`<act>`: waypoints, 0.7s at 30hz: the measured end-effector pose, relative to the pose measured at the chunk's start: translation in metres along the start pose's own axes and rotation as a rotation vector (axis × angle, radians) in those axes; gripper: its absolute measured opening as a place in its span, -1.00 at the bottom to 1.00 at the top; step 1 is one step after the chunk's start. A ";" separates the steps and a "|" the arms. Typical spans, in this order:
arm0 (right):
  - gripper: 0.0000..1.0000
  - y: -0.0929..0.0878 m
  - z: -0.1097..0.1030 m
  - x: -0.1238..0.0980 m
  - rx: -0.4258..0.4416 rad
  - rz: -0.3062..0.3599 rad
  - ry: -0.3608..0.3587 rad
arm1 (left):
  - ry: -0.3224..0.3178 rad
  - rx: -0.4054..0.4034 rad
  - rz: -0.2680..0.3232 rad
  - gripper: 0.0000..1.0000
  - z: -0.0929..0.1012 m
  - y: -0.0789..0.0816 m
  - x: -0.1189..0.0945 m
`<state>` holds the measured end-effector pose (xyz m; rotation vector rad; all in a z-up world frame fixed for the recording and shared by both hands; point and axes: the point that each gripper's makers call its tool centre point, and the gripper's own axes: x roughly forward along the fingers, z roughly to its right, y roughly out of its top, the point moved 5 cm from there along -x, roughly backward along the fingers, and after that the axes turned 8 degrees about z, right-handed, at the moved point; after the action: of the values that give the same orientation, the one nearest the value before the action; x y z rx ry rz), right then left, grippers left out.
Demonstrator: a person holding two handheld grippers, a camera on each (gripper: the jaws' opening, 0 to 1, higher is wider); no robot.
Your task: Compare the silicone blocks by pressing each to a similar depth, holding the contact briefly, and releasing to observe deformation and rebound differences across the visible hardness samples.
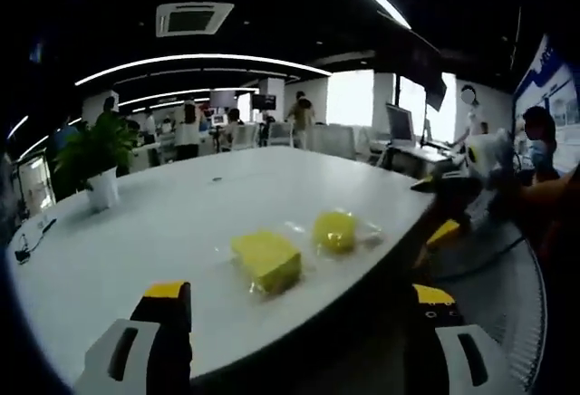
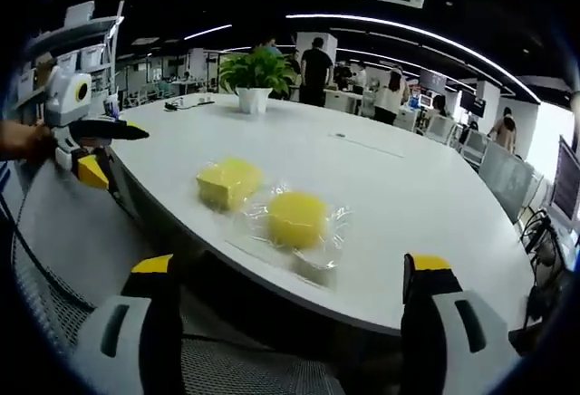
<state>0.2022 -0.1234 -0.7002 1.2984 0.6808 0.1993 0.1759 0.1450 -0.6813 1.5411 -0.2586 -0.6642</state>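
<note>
Two yellow blocks, a square one point(image 1: 265, 260) and a round one point(image 1: 335, 230), lie in clear wrap near the table point(image 1: 181, 223) edge. Both grippers point(image 1: 299, 341) point(image 2: 294, 322) hover with jaws wide apart. Pressing may slide the slick wrap and skew depth.

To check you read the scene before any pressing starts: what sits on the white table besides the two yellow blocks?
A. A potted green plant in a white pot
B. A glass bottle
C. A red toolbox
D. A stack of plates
A: a potted plant stands on the white table, beyond the square block and round block.
</note>
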 end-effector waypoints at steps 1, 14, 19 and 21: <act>0.92 0.000 0.000 0.000 -0.002 -0.001 -0.001 | 0.005 0.000 0.001 1.00 -0.001 0.000 0.000; 0.93 -0.004 0.002 0.001 -0.030 -0.024 -0.016 | -0.012 0.010 -0.010 1.00 -0.001 -0.003 0.001; 0.93 -0.003 0.003 0.001 -0.029 -0.016 -0.019 | 0.014 -0.023 0.000 1.00 -0.005 -0.002 0.002; 0.93 -0.003 0.003 0.001 -0.031 -0.014 -0.021 | 0.016 -0.026 0.006 1.00 -0.005 -0.002 0.002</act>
<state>0.2039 -0.1259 -0.7031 1.2643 0.6663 0.1843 0.1802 0.1485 -0.6840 1.5199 -0.2417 -0.6486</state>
